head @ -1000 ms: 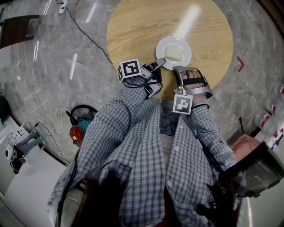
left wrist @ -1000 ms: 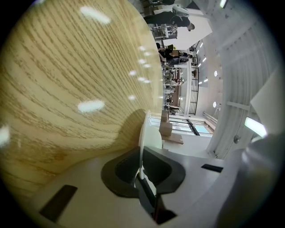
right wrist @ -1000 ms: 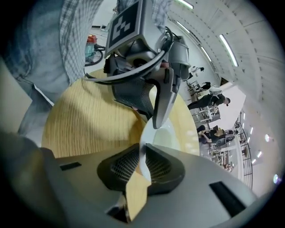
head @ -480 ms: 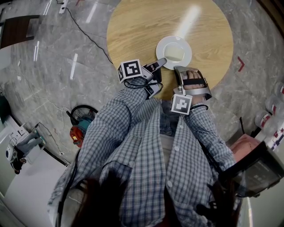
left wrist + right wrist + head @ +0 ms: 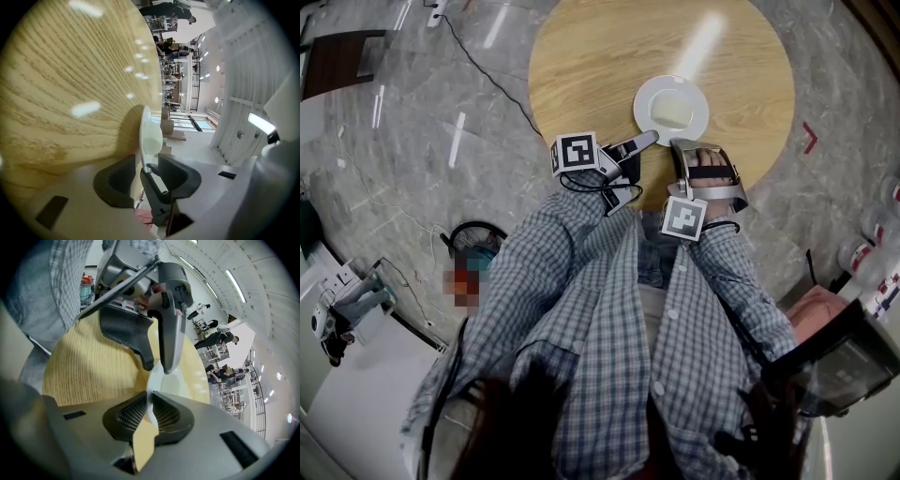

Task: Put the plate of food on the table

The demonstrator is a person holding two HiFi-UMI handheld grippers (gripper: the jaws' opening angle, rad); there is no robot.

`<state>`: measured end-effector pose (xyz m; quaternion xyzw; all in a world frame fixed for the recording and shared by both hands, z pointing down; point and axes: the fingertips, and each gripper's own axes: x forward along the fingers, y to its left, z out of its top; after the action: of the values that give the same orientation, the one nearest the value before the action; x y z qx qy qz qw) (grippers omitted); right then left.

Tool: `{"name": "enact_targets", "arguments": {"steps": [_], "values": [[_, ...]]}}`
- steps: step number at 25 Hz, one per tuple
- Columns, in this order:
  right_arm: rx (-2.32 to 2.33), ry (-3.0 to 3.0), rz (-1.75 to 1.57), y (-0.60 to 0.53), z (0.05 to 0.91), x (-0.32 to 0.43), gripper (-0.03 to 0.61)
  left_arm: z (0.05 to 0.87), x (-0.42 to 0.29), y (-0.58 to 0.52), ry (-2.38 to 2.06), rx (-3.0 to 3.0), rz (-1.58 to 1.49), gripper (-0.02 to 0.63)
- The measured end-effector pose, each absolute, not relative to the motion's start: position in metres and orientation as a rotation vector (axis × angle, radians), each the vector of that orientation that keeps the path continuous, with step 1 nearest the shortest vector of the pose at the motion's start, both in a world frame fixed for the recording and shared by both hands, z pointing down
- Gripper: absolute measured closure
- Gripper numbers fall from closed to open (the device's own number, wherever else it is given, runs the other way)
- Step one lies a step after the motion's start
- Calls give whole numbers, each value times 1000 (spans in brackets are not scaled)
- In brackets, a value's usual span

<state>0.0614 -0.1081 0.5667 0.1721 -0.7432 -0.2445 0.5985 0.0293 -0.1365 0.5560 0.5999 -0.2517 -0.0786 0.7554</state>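
A white plate (image 5: 671,106) with a pale block of food (image 5: 673,113) lies flat on the round wooden table (image 5: 600,56), near its front edge. My left gripper (image 5: 649,138) is at the plate's near-left rim. Its jaws are opening, and in the left gripper view the rim (image 5: 143,140) stands between the parted pads (image 5: 121,178) without being pressed. My right gripper (image 5: 684,146) is at the near rim, and its view shows it (image 5: 150,409) shut on the plate's thin white edge (image 5: 171,383). The left gripper (image 5: 157,363) shows there just beyond the plate.
The table's front edge is right below both grippers, against the person's checked shirt (image 5: 609,309). A black cable (image 5: 478,66) runs over the marble floor at the left. White equipment (image 5: 337,309) stands at the lower left and bottles (image 5: 872,234) at the right.
The left gripper's jaws have come apart from the plate's rim. The plate and the right gripper have stayed where they were on the table.
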Motion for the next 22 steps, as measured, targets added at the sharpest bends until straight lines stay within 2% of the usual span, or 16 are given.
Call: {"name": "enact_targets", "arguments": {"steps": [12, 22], "values": [[376, -1716, -515, -112, 583, 62, 532, 567, 18, -124, -582, 1253, -172, 479], [342, -1783, -291, -107, 588, 65, 523, 570, 20, -123, -579, 1235, -174, 480]]}}
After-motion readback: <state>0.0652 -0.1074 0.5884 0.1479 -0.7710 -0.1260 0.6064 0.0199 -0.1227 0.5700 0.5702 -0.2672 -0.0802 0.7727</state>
